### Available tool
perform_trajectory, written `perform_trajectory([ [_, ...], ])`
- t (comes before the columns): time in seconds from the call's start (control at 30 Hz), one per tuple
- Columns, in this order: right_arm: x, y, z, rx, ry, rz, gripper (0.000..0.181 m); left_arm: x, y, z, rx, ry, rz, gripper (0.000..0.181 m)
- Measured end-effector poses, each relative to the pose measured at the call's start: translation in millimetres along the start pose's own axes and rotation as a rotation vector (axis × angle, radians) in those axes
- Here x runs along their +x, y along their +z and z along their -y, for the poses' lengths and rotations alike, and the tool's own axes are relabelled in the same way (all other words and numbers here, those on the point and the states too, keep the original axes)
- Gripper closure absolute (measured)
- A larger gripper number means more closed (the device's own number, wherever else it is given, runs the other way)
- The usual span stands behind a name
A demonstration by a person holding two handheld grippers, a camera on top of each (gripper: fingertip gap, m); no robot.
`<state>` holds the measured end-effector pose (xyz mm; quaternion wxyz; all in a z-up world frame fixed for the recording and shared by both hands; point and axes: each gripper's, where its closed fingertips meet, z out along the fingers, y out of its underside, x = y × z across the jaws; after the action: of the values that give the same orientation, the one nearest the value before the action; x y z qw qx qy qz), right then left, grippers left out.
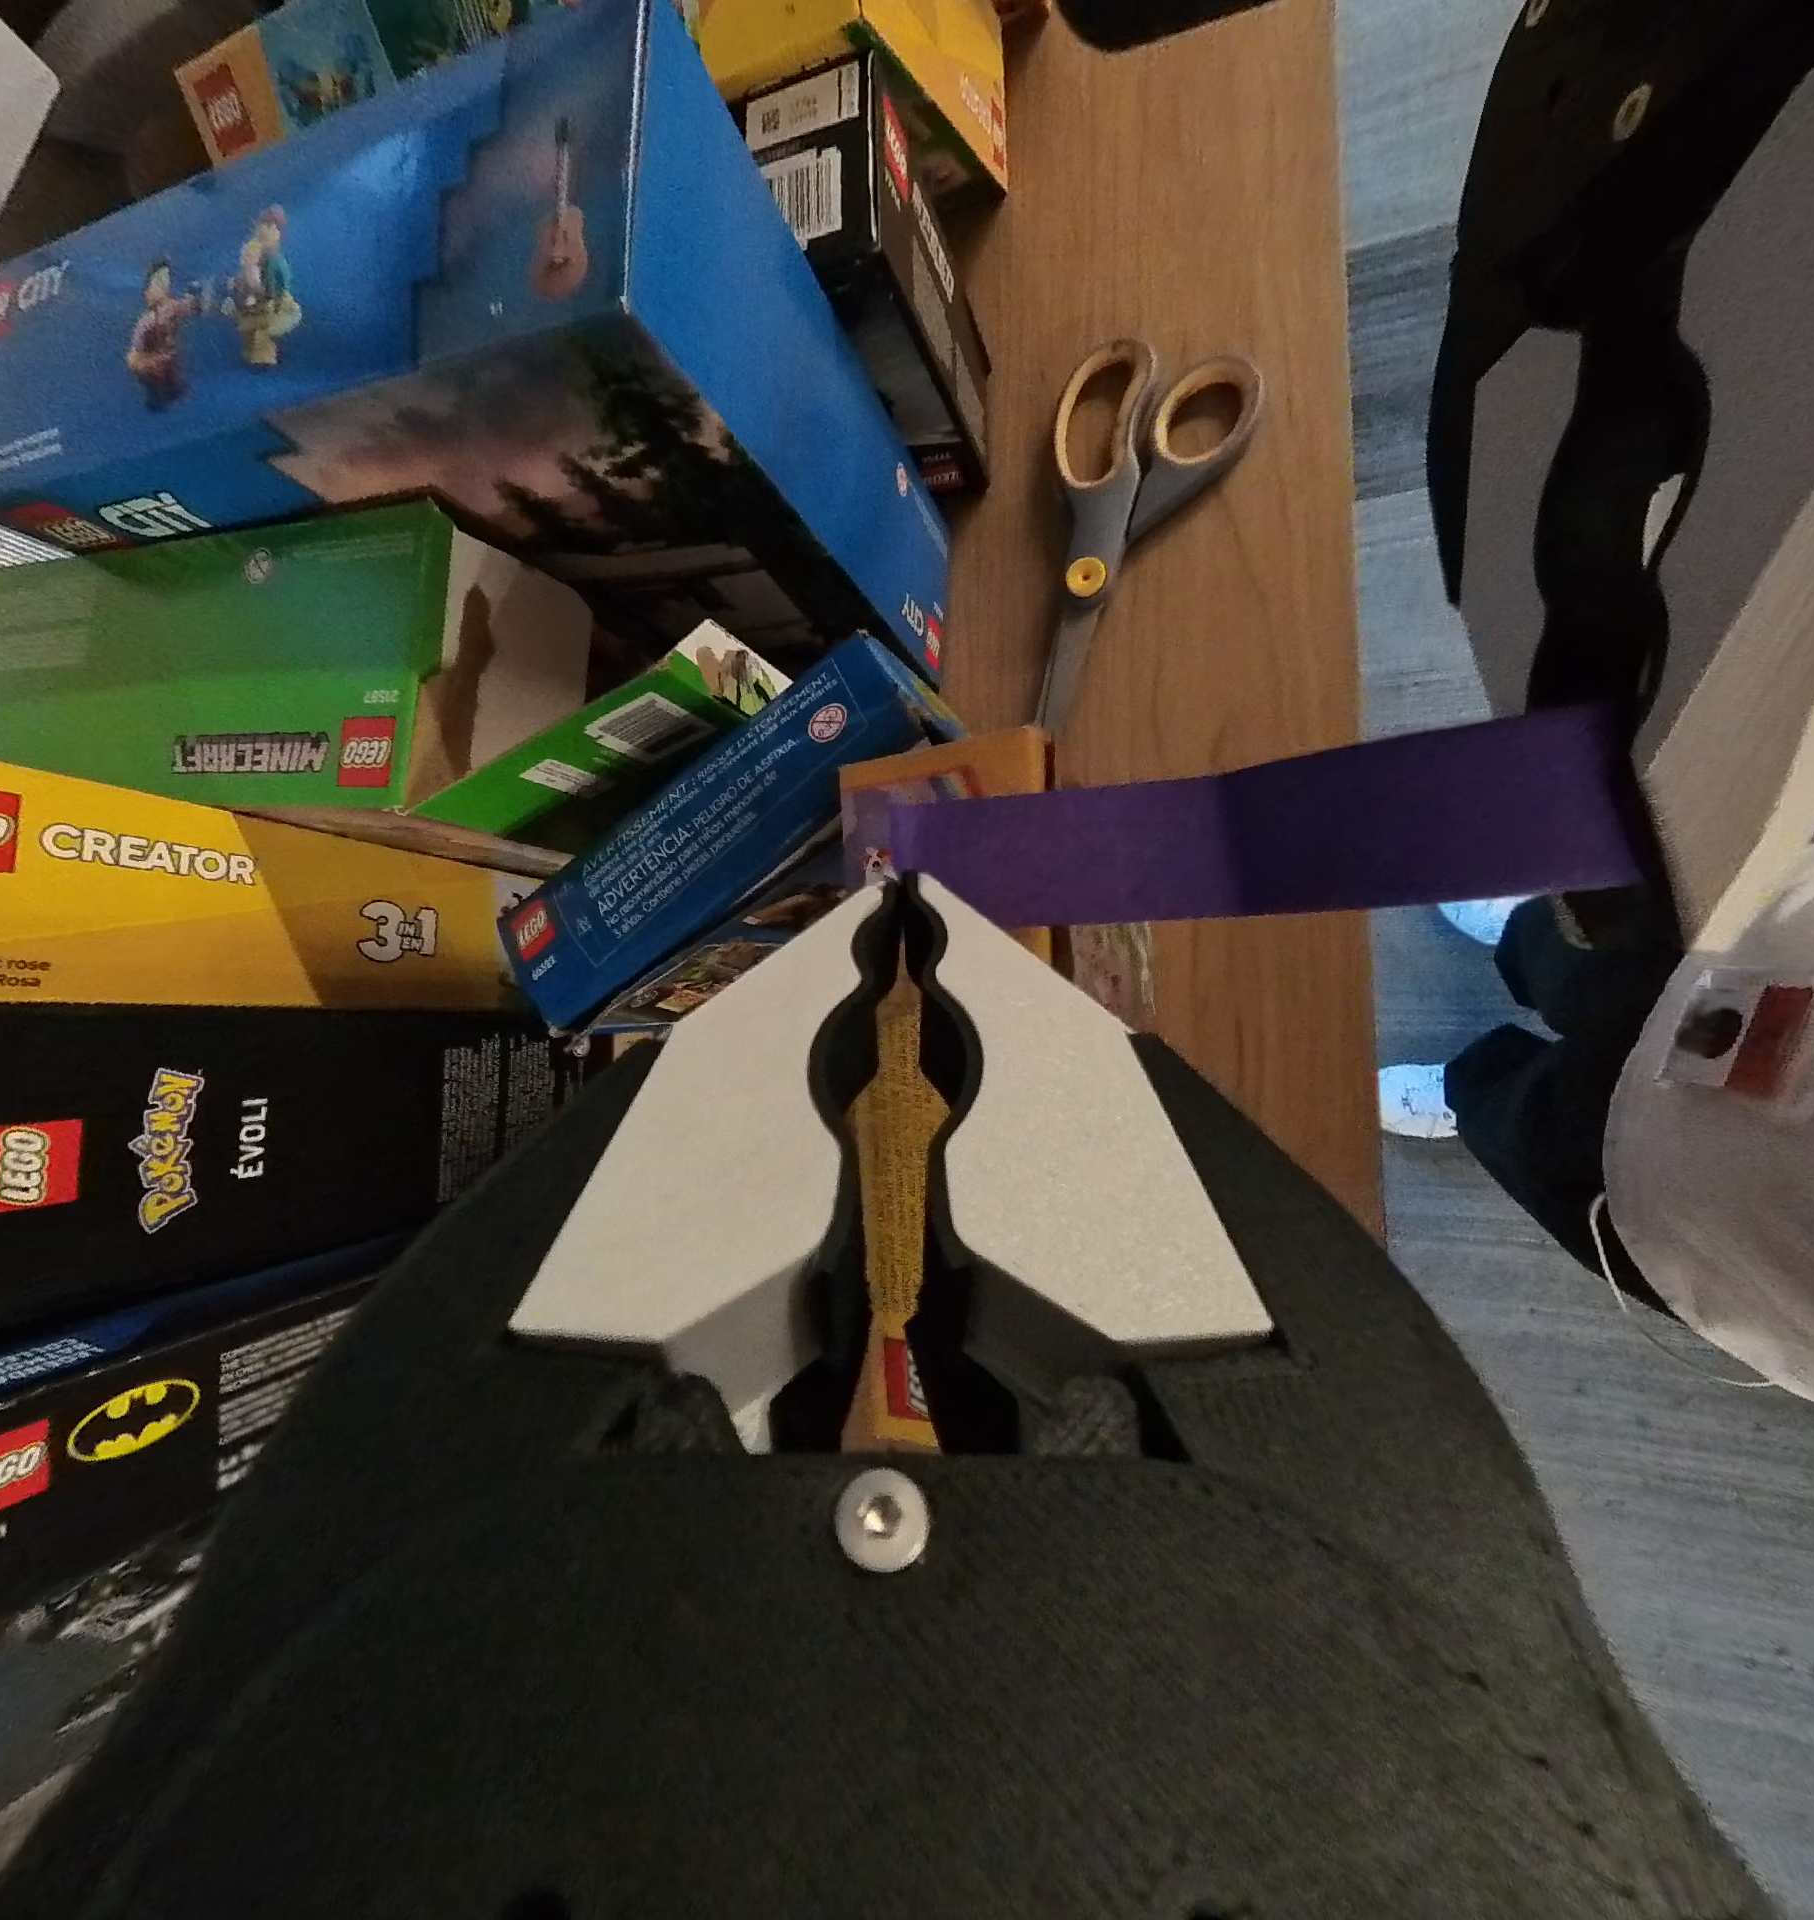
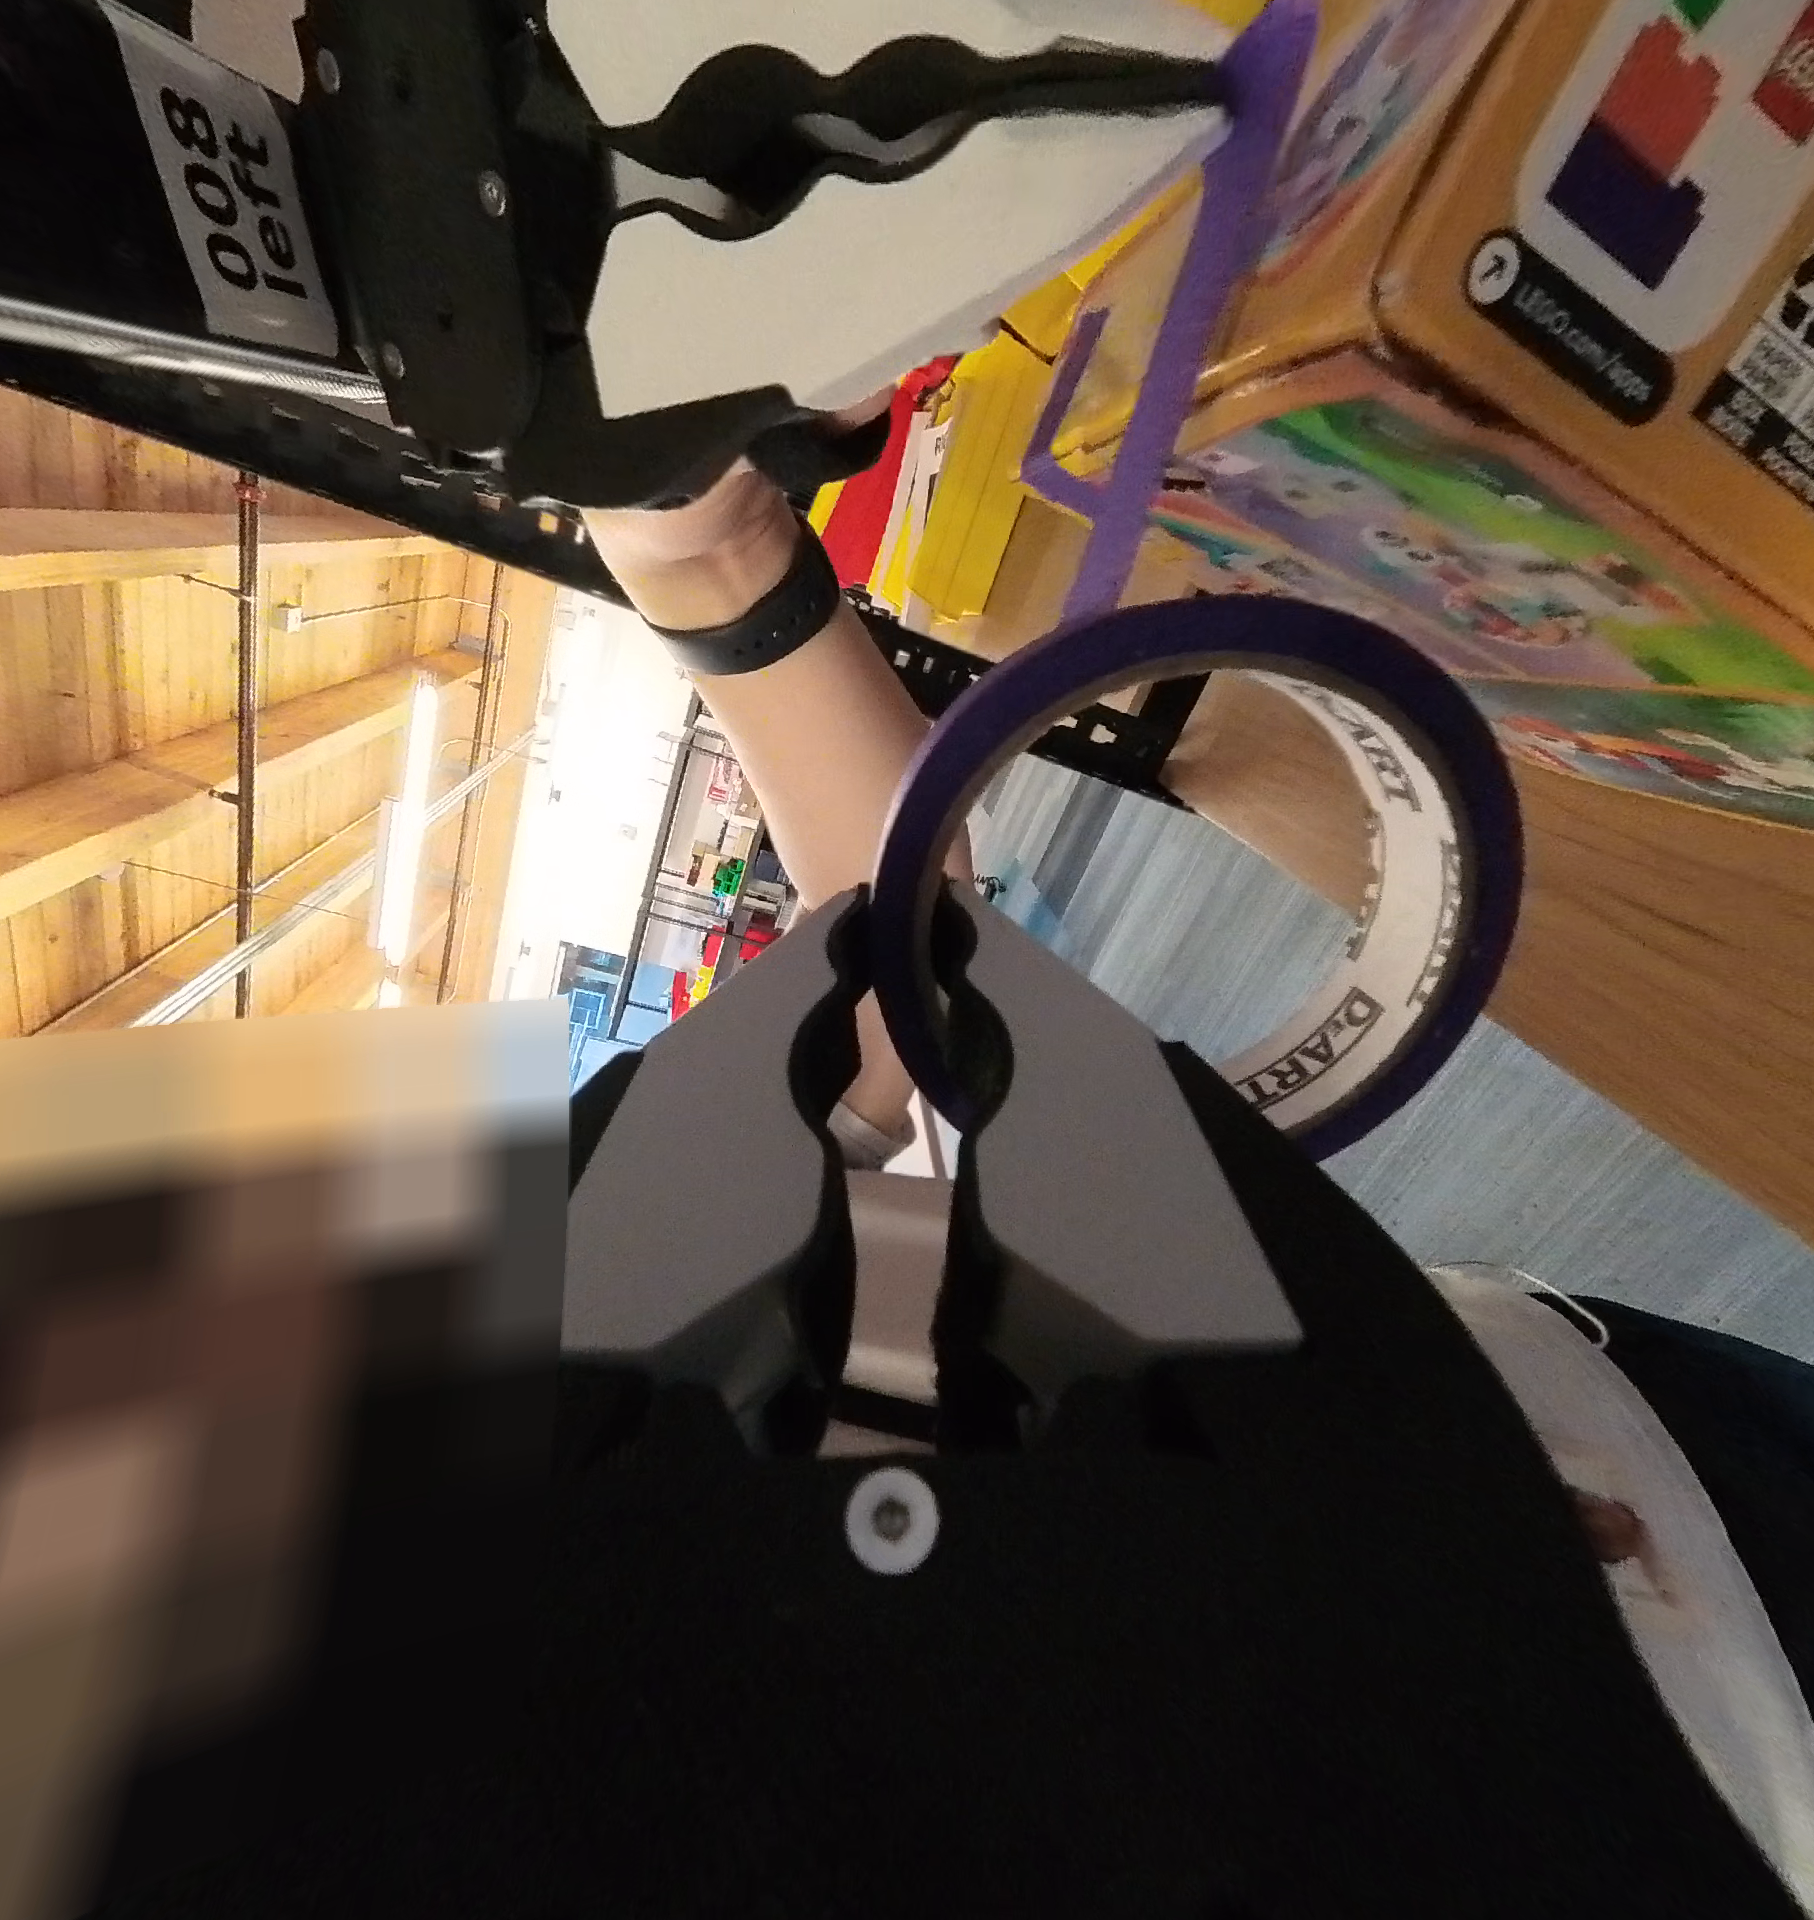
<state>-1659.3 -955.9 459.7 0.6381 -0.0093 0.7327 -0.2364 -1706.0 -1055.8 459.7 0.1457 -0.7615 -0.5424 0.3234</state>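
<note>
Purple tape roll (image 2: 1204,883) is clenched at its rim by right gripper (image 2: 908,904), strip (image 1: 1267,842) drawn taut to yellow box (image 1: 887,1122), itself clamped in left gripper (image 1: 905,894), above the wooden table (image 1: 1194,208)

Wooden counter (image 1: 1194,260) here, with a messy pile of toy-set boxes (image 1: 259,644) covering the left side. Grey and yellow scissors (image 1: 1121,488) lie flat on the bare strip just right of the boxes.
</note>
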Motion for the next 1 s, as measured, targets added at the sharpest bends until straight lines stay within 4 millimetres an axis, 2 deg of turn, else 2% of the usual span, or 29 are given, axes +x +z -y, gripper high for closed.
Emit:
perform_trajectory([
  [0.57,2.9,-1.3,-6.6,-0.02,-0.001,0.019,0.173,7.3,9.1,-1.9,-0.028,0.046,0.019,0.181],
  [1.0,4.5,-3.1,-4.3,-0.015,0.022,0.055,0.173,3.9,9.4,-1.3,-0.031,0.21,0.369,0.181],
])
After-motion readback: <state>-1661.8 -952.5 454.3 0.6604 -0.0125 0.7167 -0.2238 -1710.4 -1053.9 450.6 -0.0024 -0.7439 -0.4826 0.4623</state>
